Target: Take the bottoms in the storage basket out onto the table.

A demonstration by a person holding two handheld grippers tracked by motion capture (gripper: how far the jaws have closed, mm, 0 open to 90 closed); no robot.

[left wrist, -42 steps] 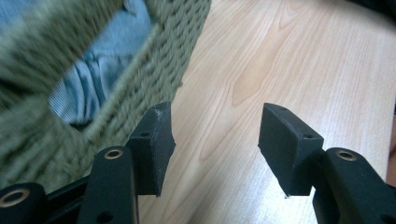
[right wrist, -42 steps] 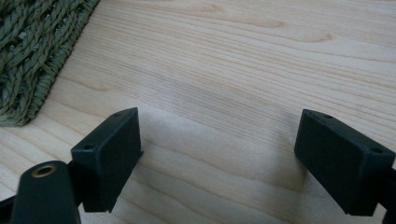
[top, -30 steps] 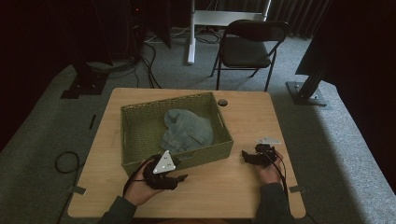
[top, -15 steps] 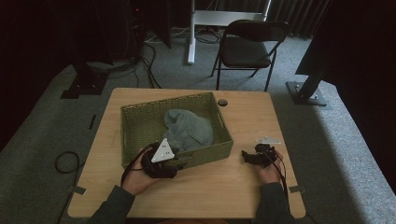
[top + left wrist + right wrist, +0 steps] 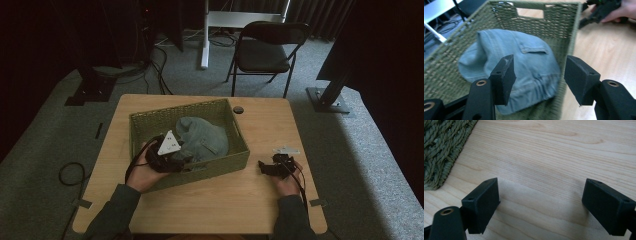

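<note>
The left hand-held gripper (image 5: 537,82) hovers over the basket's (image 5: 145,122) near edge, jaws wide and just opened further, nothing between them. Ahead lie the jeans (image 5: 524,65), bunched inside the basket. Best descend onto a thick fold, clear of the wicker. The right hand-held gripper (image 5: 541,205) rests wide and empty on the counter (image 5: 554,152). How the denim is folded underneath is hidden.
</note>
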